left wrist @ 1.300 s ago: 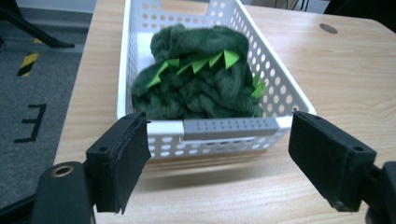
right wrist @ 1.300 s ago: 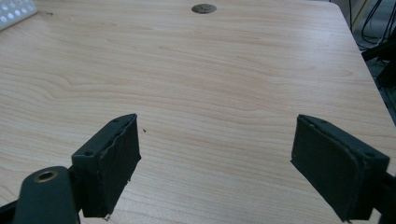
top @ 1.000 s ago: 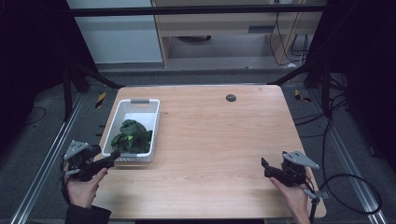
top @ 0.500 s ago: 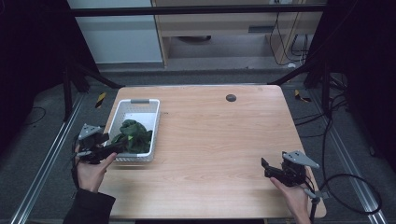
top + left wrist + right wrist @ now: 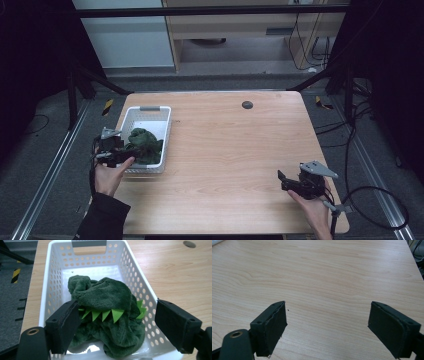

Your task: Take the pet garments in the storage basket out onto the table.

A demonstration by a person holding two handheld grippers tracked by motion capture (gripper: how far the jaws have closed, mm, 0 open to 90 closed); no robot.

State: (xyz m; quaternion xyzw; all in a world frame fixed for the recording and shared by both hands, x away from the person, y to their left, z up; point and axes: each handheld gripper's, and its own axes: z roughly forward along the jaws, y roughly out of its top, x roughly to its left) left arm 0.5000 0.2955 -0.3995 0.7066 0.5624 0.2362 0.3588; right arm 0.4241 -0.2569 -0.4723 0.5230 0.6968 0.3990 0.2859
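A dark green plush toy point(image 5: 107, 307) with bright green felt spikes lies crumpled in a white perforated basket point(image 5: 60, 270). In the high view the toy point(image 5: 145, 142) sits in the near half of the basket point(image 5: 150, 117) at the table's left edge. My left gripper point(image 5: 120, 152) hovers over the basket's near left corner, open, its jaws standing either side of the toy without touching it point(image 5: 115, 326). My right gripper point(image 5: 289, 181) rests low over the table's near right part, open, with bare wood between its jaws point(image 5: 327, 322).
The wooden table point(image 5: 235, 150) has a small dark round disc point(image 5: 247, 104) near its far edge. The basket has a grey handle point(image 5: 88, 243) at its far end. Black frame bars and cables point(image 5: 370, 195) surround the table.
My left gripper has moved forward from the table's near left corner to over the basket's near end. The right gripper has stayed still.
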